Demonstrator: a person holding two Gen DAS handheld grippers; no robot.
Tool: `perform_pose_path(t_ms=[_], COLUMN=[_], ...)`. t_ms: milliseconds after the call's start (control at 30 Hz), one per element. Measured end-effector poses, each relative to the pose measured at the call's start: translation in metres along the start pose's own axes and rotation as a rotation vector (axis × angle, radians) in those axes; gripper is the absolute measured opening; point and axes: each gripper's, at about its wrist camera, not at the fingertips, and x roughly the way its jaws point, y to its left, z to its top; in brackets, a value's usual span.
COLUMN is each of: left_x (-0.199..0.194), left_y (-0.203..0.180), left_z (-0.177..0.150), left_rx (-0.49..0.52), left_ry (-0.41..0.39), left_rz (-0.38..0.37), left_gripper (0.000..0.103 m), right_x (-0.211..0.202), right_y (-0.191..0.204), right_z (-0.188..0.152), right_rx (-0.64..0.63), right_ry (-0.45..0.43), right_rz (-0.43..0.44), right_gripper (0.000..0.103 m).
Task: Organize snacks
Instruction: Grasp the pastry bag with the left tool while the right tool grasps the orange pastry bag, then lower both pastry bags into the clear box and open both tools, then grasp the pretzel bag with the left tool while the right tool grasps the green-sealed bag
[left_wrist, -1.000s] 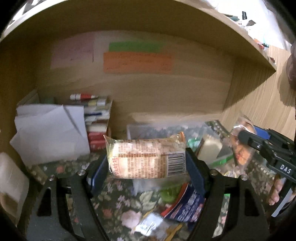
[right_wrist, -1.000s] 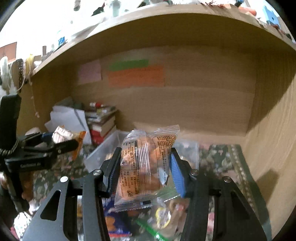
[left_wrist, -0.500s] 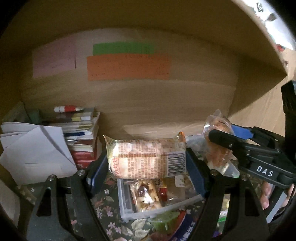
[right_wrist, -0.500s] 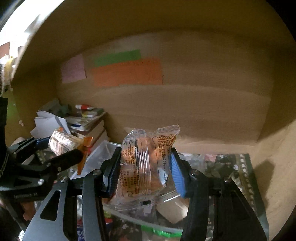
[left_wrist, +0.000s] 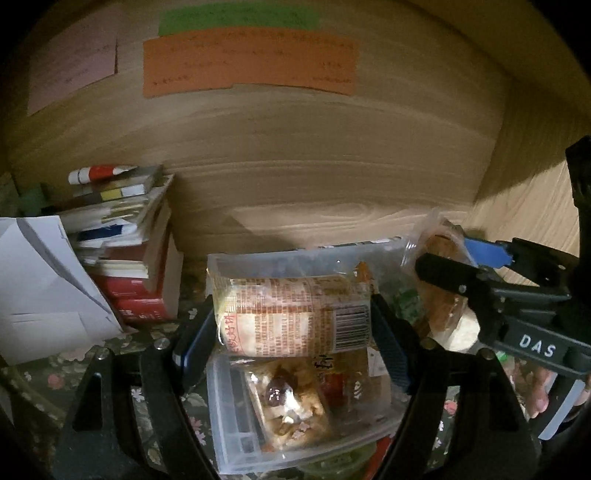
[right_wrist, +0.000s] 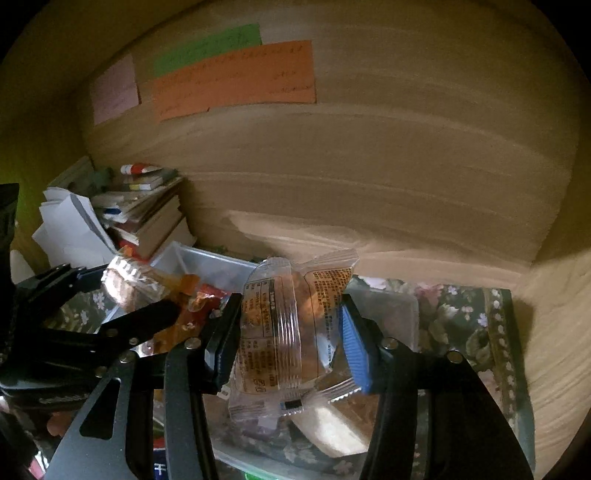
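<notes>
My left gripper (left_wrist: 291, 325) is shut on a cream and orange snack packet (left_wrist: 295, 317) with a barcode, held flat above a clear plastic bin (left_wrist: 221, 417) that holds other wrapped snacks (left_wrist: 288, 402). My right gripper (right_wrist: 288, 339) is shut on a clear packet of orange-brown snacks (right_wrist: 291, 332), held upright over the same bin (right_wrist: 207, 258). The right gripper also shows in the left wrist view (left_wrist: 454, 266), just right of the bin. The left gripper shows in the right wrist view (right_wrist: 122, 291) at the left.
A stack of books (left_wrist: 125, 251) and white papers (left_wrist: 40, 291) stand left of the bin. The wooden back wall (left_wrist: 314, 147) carries orange, green and pink notes. A floral cloth (right_wrist: 469, 321) covers the shelf floor. More snack wrappers lie under the bin's front.
Both grippers have moved forward and deeper into the shelf with their packets. The clear bin has come from ahead of the grippers to right beneath them.
</notes>
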Motion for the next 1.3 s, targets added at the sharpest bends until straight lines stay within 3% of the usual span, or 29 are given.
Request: perform_pose_path(t_ms=[367,800,1100,1300], left_x=[-0.012,-0.081,-0.089,-0.081], left_y=[0.010,0.020,0.028,0.030], left_z=[-0.002,-0.039,-0.103,-0.144], left_rx=[-0.034,-0.032,-0.032,-0.063], left_ry=[0.002,-0.054,0.059,0.148], left_rz=[-0.022,-0.003,0.028,-0.013], left_gripper=[0.083,0.087,0.087,0.087], right_x=[-0.022,-0.090,-0.097,-0.096], right_y=[0.005,0.008,0.011,0.003], right_z=[-0.005,-0.042,-0.090,-0.119], right_rx=[-0.004,-0.042,-0.033,0.017], right_ry=[-0.042,-0.144,-0.093,-0.035], right_rz=[0.002,-0.027,-0.045,-0.053], right_gripper=[0.058,0.068,0.069,0.069])
